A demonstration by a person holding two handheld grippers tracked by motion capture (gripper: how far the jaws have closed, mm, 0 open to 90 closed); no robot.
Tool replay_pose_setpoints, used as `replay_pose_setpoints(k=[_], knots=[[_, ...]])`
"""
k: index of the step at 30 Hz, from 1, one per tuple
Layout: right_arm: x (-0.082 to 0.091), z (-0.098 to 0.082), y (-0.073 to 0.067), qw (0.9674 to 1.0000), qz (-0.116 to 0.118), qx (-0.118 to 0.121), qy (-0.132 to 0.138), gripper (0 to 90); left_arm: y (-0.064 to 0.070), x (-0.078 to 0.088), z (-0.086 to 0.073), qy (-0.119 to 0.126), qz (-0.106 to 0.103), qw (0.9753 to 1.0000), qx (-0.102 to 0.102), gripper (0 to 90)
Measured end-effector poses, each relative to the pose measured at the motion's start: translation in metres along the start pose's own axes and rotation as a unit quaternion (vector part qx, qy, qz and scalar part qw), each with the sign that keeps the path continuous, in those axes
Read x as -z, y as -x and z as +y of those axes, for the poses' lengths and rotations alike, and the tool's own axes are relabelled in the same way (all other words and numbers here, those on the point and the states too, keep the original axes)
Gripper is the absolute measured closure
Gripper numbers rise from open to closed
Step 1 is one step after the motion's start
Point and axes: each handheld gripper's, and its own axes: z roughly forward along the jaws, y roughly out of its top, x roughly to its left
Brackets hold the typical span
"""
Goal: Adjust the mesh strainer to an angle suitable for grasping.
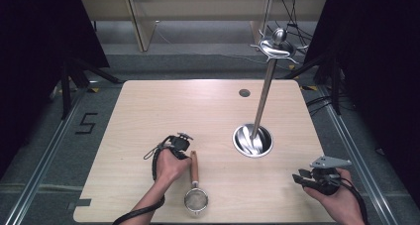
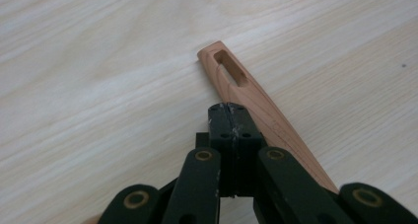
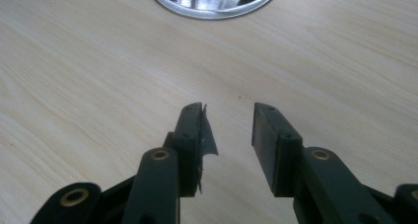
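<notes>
Strainer [image 1: 195,190] lies flat at bottom centre of the high view, mesh bowl toward the bottom edge, wooden handle [image 1: 194,166] running up from it. In the left gripper view the handle [image 2: 256,105] crosses from upper centre to lower right, hang slot at its tip.

Left gripper [image 1: 181,141]: jaws clenched pad to pad, nothing between them; they sit just over or beside the handle, contact unclear. Right gripper [image 1: 303,177]: lower right of the high view, jaws partly apart, empty, pointed at the steel stand base [image 3: 215,2] at top centre of its own view.

Handling, my read:
- Light overall; the weight likely sits at the mesh end, so it will tip bowl-down if pinched near the slot.
- Handle is stiff, smooth wood and tapered, so pads could slide toward the thin end.
- Mesh is thin and dents easily. Don't clamp it.

Grip point: mid-handle, nearer the ferrule, across the narrow sides. The handle lies flush on the table [image 1: 148,116], so the jaws must first open and straddle it.
</notes>
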Motion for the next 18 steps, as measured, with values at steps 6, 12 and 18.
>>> replay_pose_setpoints(k=[6,12,18], knots=[[0.0,-0.001,0.004,1.0,0.001,0.004,0.001,64.6,0.011,0.003,0.005,0.014,0.008,0.9999,-0.001,74.8],[0.0,-0.001,0.004,0.9999,0.004,-0.012,0.0,63.3,0.017,0.025,0.0,0.034,0.007,0.9992,0.021,57.8],[-0.001,-0.002,0.004,1.0,0.003,-0.005,0.0,62.0,0.025,0.036,-0.012,0.038,-0.011,0.9987,0.034,47.5]])
